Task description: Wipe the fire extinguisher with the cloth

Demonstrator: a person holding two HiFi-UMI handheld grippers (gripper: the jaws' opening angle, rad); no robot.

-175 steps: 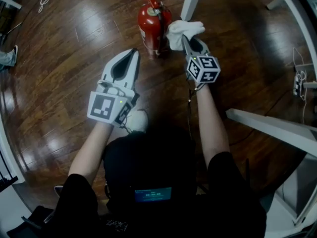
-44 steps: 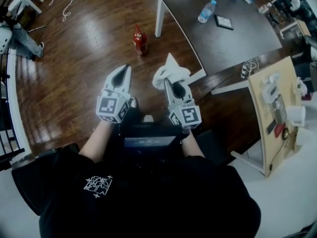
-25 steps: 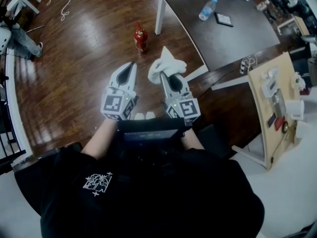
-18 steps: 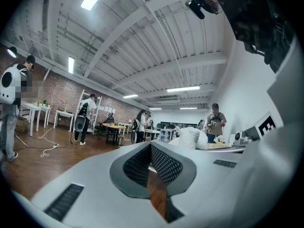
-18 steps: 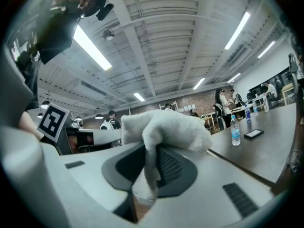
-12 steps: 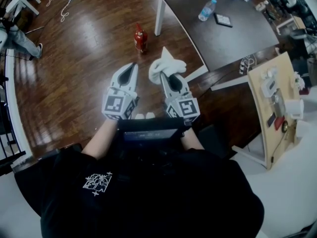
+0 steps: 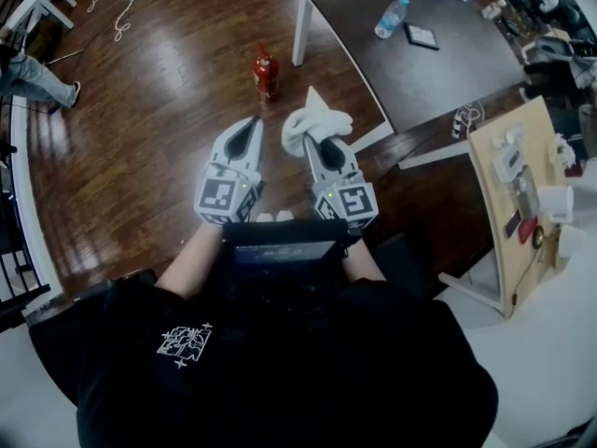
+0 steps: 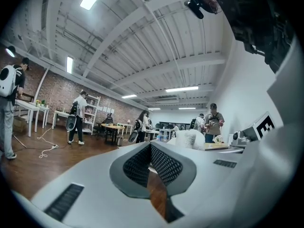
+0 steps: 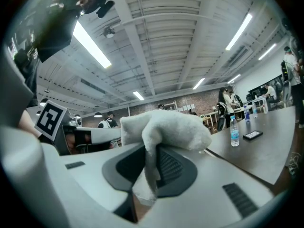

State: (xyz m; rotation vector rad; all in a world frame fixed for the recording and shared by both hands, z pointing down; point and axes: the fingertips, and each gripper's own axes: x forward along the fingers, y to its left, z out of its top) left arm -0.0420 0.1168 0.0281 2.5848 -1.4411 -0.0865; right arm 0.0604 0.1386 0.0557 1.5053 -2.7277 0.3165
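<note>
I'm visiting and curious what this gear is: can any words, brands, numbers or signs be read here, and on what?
Nothing reads clearly.
White shirt print: too small to read.
Fire extinguisher label: too small.
Water bottle label: too small.
Chest screen: blurred.
Left cube and right cube: black square code patterns, no words.
</note>
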